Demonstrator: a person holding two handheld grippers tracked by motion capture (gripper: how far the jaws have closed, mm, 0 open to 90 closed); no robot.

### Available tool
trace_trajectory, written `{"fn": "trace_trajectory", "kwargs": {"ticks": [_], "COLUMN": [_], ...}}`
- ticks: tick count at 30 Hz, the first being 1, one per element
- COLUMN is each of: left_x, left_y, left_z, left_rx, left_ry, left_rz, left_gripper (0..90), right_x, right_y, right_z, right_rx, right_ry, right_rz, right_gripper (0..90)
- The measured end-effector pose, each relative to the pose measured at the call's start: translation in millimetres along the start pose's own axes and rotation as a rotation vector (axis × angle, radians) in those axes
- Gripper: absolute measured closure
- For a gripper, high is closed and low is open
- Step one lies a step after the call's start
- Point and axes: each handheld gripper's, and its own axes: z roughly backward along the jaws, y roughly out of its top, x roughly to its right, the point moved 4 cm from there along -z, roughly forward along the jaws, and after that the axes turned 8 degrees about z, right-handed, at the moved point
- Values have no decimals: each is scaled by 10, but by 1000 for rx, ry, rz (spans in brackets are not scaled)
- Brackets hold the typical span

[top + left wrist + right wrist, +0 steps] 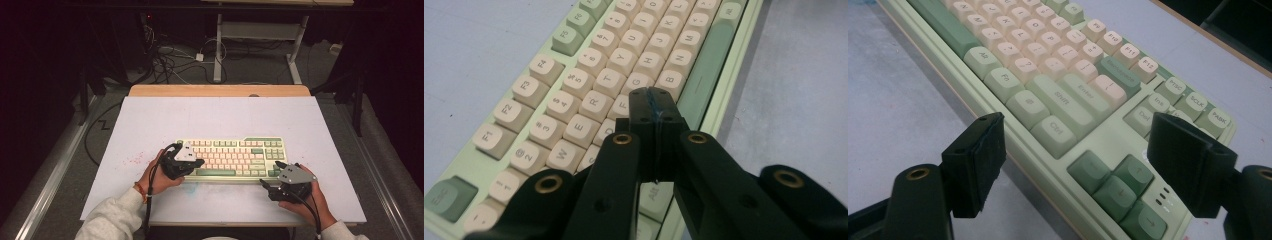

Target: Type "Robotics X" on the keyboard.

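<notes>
Work in hand: a person is handling a mint-and-cream mechanical keyboard [232, 157] with two hand-held grippers, and the step looks like key pressing with a closed tip.
Keyboard's place: it is lying flat on the pale grey table [165, 120], toward the near edge and a little right of the middle, its long side running across the table.
Left gripper [655, 107]: its jaws are standing pressed together with nothing between them, and the joined tip is hovering over the letter keys near F and G [640, 81]; whether it is touching a keycap cannot be told.
Right gripper [1075, 165]: its jaws are standing wide apart and empty, straddling the keyboard's near right corner by the Ctrl key [1055, 131] and the dark green arrow keys [1113, 192], without pressing on anything.
Next move, as a judgement: the left tip is needing a short, straight push down onto a single cap, kept narrow enough to spare the neighbouring keys.
Edges: the green spacebar [709, 65] and the keyboard's front rim are lying just beside the left tip.
Open room: bare table is stretching behind and to both sides of the keyboard; the near strip is holding both hands.
</notes>
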Motion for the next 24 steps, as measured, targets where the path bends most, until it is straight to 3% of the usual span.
{"fn": "trace_trajectory", "kwargs": {"ticks": [8, 24], "left_x": [13, -9], "left_y": [30, -21], "left_z": [-115, -197], "left_rx": [-26, -56], "left_ry": [-6, 6], "left_rz": [-5, -6], "left_gripper": [876, 876], "right_x": [-8, -35], "right_y": [-22, -22], "right_z": [30, 24], "right_rx": [-7, -15], "right_ry": [-4, 18], "right_rz": [0, 13], "right_gripper": [241, 244]}}
